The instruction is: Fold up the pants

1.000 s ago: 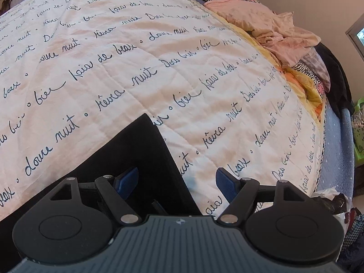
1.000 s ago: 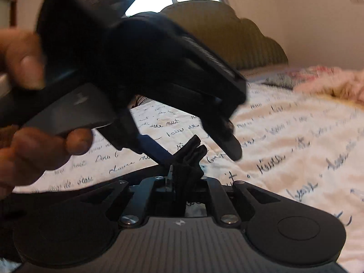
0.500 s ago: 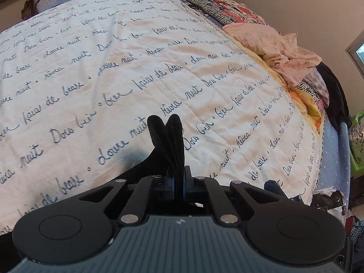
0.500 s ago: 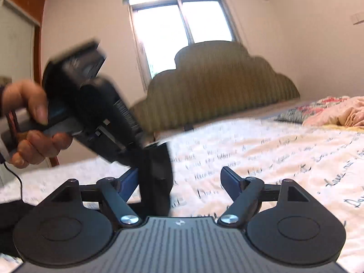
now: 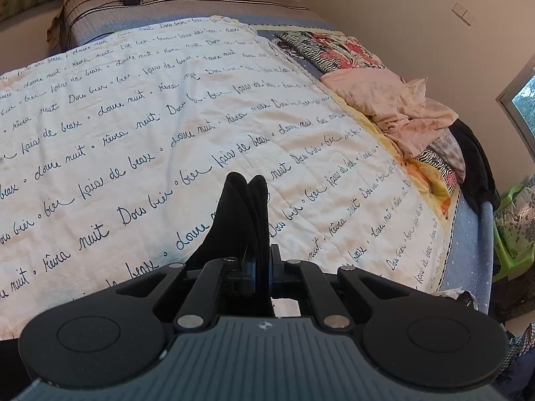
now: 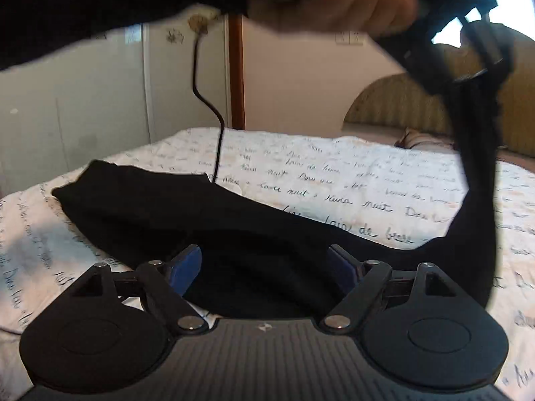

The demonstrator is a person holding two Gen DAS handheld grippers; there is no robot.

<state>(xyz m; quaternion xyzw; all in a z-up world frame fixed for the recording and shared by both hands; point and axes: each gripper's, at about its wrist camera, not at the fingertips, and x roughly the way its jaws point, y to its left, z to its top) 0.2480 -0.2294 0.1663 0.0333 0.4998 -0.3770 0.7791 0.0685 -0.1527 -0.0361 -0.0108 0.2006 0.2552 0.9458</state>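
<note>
i had the black pants (image 6: 187, 214) lying across the lettered bedspread (image 5: 140, 107), most of the cloth flat and stretched toward the far corner of the bed. my left gripper (image 5: 259, 260) was pressed together on one end of them: in the left wrist view a doubled black fold stood up out of the closed jaws, and in the right wrist view a strip of the same cloth rose from the bed up to that gripper, held high in a hand (image 6: 337, 6) near the top of the picture. a thin black cable (image 6: 214, 123) hung down from it toward the bed.

my right gripper (image 6: 267, 267) was low over the pants with its jaws opening. black cloth showed between the blue pads (image 6: 185, 269), but they were not pressing on it, so i counted that side as holding nothing.

i judged this to be the start of a fold: one end lifted and ready to be carried over the flat part, the other end not yet gripped. the next move, as i read it, called for the right jaws to come down and close on the near edge, so both corners could travel together and the layers land square. a pile of other clothes (image 5: 401, 107) sat along the far side of the bed, well apart from the work.
</note>
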